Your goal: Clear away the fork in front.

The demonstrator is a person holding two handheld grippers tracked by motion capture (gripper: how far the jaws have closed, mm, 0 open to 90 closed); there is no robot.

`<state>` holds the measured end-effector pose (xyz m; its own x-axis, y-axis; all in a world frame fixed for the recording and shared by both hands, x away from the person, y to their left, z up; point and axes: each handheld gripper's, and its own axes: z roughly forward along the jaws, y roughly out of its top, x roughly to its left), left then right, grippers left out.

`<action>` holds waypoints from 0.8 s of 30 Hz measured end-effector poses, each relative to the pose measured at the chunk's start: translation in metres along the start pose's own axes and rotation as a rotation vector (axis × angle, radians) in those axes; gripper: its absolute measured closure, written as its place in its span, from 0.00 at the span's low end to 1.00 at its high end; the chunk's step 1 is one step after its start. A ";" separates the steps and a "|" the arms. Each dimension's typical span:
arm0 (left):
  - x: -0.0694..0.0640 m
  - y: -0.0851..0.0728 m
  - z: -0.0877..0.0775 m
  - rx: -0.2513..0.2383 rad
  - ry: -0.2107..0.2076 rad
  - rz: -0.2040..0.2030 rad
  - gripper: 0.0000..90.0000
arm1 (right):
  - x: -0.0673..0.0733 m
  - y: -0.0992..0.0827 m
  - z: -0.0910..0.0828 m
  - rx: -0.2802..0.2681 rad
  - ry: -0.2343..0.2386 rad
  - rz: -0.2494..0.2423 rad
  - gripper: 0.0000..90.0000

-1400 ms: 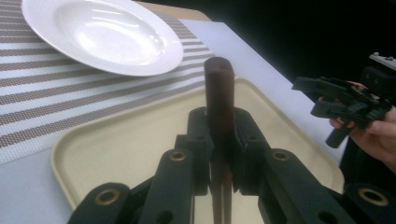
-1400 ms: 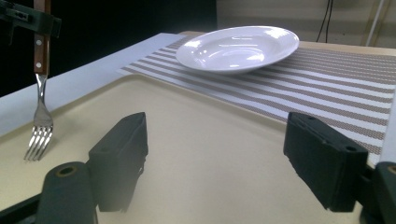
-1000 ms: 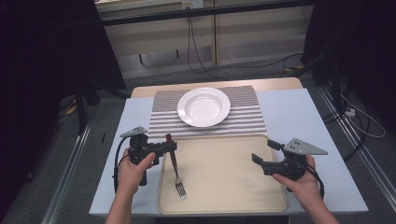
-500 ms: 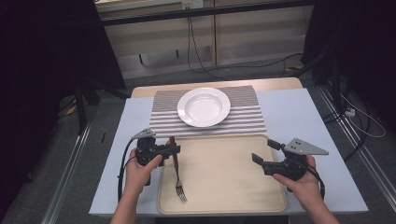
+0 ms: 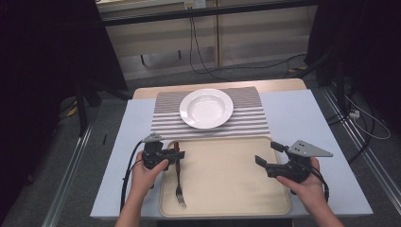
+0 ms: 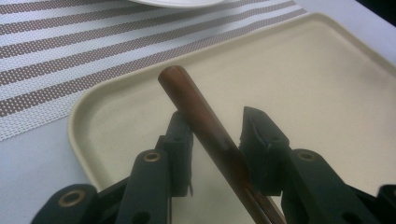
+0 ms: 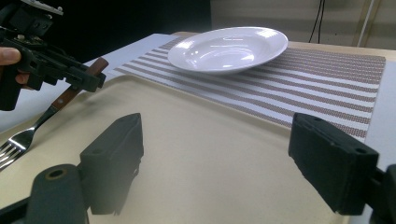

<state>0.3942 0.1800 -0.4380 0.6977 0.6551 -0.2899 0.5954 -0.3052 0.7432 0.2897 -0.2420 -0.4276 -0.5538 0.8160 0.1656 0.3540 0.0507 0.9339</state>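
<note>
A fork point(image 5: 178, 182) with a brown wooden handle point(image 6: 196, 102) slants over the left part of the beige tray point(image 5: 227, 179), tines on the tray floor near the front. My left gripper point(image 5: 177, 153) points right across the handle's upper end. Its jaws have just been opening and now stand a little apart, with the handle loose between them point(image 6: 217, 123). From the right gripper view the left gripper point(image 7: 88, 77) and the fork point(image 7: 28, 135) appear at the far left. My right gripper point(image 5: 266, 152) hovers over the tray's right side, jaws wide open and empty point(image 7: 217, 135).
A white plate point(image 5: 206, 108) sits on a striped placemat point(image 5: 255, 118) just behind the tray, on a pale blue table top point(image 5: 302, 118). The tray has a low raised rim point(image 6: 77, 116). Cables trail from both grippers toward the table's front edge.
The left gripper has turned from pointing away to pointing right and has sunk a little toward the tray. Its jaws have parted around the fork handle. The right gripper has not moved.
</note>
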 end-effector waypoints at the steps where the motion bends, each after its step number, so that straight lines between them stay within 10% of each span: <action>1: 0.000 0.000 0.000 -0.005 0.006 -0.002 0.72 | 0.000 0.000 0.000 0.001 0.000 -0.002 0.20; 24: 0.005 -0.010 0.006 0.012 0.020 -0.027 0.68 | 0.002 -0.001 0.001 0.005 0.010 -0.006 0.20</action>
<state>0.3944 0.1822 -0.4503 0.6735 0.6767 -0.2975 0.6185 -0.2954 0.7281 0.2894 -0.2400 -0.4290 -0.5634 0.8099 0.1631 0.3542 0.0584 0.9333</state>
